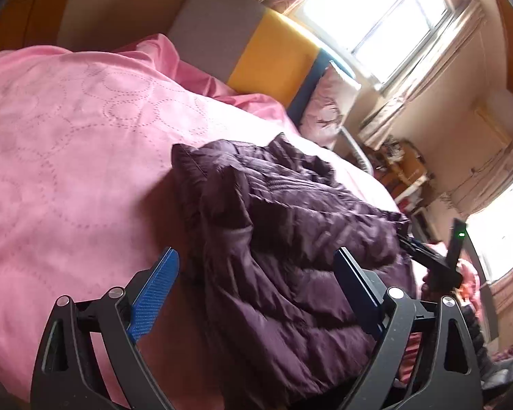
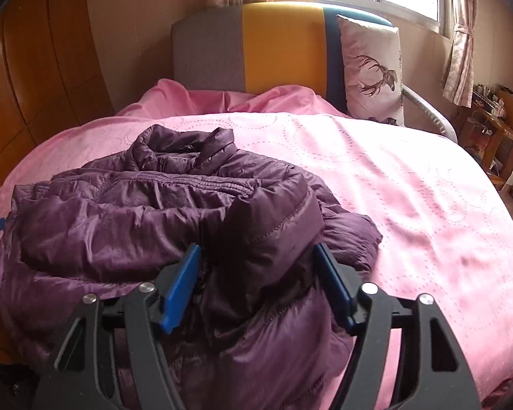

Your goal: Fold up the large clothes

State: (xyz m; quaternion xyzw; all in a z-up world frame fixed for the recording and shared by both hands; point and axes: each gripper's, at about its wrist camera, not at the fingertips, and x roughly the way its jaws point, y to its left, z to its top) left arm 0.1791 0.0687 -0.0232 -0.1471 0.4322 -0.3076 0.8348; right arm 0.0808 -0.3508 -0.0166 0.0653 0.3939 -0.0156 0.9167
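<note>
A dark purple quilted puffer jacket (image 1: 284, 225) lies crumpled on a pink bedspread (image 1: 71, 143). My left gripper (image 1: 256, 266) is open, its blue fingers either side of the jacket's near edge, not clamping it. In the right wrist view the jacket (image 2: 126, 212) lies with its collar toward the headboard and a sleeve folded across its body. My right gripper (image 2: 256, 259) has its fingers around the bulky sleeve cuff (image 2: 273, 232), the jaws wide; whether they press it is unclear. The right gripper also shows in the left wrist view (image 1: 437, 263) beyond the jacket.
The bed has a grey, yellow and blue headboard (image 2: 256, 48) with a deer-print pillow (image 2: 372, 68) against it. Bright windows (image 1: 393, 10) sit behind. A wooden wardrobe (image 2: 34, 85) stands left of the bed, cluttered wooden shelves (image 2: 496, 126) to the right.
</note>
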